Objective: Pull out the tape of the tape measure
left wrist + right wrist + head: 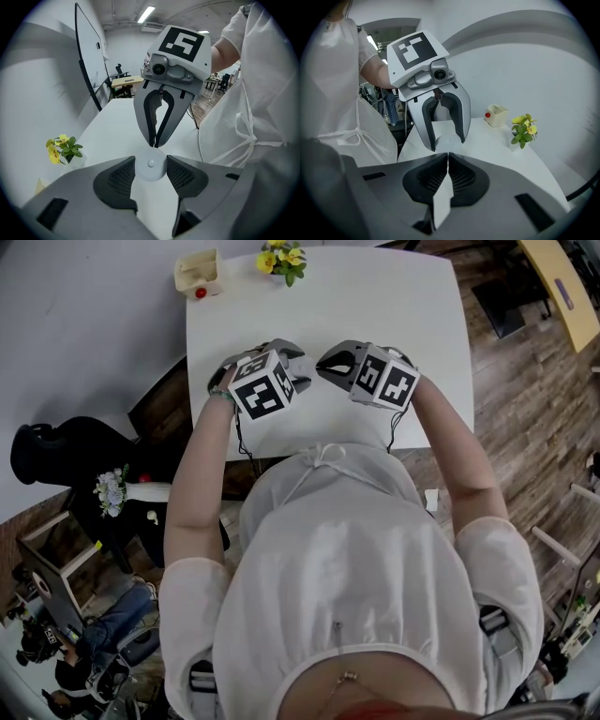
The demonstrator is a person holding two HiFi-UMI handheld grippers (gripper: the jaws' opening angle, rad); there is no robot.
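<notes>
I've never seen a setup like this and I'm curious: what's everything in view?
table: one, white, under both grippers.
tape measure: one, pale grey, round, in the left gripper.
flowers: one bunch, yellow with green leaves, table's far edge.
box: one, cream with a red ball, table's far left corner.
left gripper: one, grey, shut on the tape measure.
right gripper: one, grey, jaws together at the tape measure's edge.
arms: two, bare, holding the grippers.

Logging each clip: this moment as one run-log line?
left claw: shut on tape measure | right claw: shut at its rim | pull: none visible yet
</notes>
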